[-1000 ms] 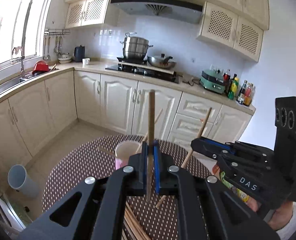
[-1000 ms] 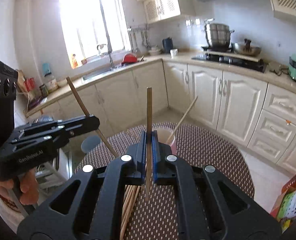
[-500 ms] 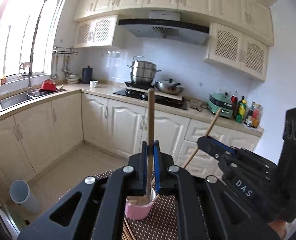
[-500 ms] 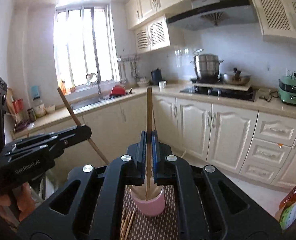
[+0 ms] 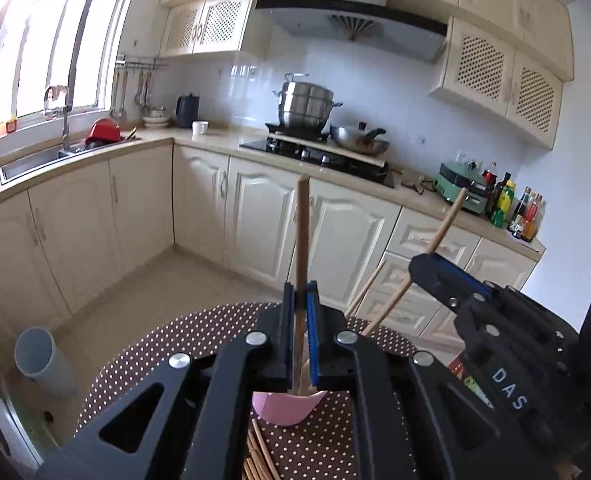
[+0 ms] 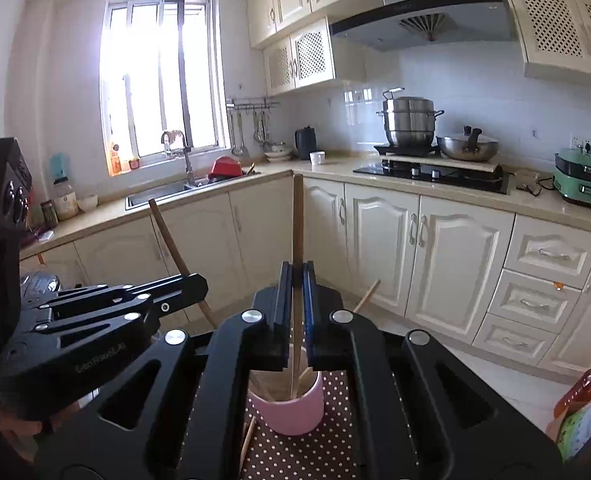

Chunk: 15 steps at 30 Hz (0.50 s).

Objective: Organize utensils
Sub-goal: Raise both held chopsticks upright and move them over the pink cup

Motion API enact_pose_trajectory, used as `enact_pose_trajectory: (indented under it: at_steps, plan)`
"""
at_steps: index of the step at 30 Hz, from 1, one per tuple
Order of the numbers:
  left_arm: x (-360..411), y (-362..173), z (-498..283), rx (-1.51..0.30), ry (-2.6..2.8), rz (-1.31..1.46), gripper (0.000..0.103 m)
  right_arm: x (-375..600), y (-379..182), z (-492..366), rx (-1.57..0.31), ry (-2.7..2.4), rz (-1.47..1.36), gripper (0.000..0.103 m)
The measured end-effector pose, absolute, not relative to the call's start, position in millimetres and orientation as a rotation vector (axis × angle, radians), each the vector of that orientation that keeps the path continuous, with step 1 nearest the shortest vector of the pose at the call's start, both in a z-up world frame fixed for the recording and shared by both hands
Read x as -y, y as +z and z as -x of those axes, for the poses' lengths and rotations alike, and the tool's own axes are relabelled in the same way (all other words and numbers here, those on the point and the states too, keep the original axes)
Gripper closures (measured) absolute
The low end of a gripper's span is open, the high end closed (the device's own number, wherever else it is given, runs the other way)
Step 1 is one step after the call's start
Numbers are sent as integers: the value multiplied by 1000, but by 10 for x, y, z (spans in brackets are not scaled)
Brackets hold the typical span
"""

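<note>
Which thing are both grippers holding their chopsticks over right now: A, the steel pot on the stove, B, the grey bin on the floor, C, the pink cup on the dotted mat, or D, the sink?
C: each chopstick runs down from shut jaws into the pink cup directly below, shown in both wrist views.

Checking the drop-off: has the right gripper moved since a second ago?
Yes. The right gripper came toward the pink cup; its chopstick tip now sits inside.

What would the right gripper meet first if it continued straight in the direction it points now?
Most likely the pink cup: it sits just beyond and below the right gripper, whose jaws are shut on an upright chopstick. Depth is unclear, so it might pass over the rim toward the white cabinets.
</note>
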<state>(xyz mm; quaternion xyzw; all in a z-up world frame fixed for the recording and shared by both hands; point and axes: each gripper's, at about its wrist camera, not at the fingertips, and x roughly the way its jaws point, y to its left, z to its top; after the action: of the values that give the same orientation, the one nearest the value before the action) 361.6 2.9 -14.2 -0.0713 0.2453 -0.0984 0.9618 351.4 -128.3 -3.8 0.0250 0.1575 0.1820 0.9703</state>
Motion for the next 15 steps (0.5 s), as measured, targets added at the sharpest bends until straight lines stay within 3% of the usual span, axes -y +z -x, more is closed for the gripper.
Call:
enact_pose_trajectory:
  at_steps: [15]
  plan:
    - [65, -542, -3549, -541, -222, 110, 97, 1283, -473, -3501, -378, 346, -57, 97]
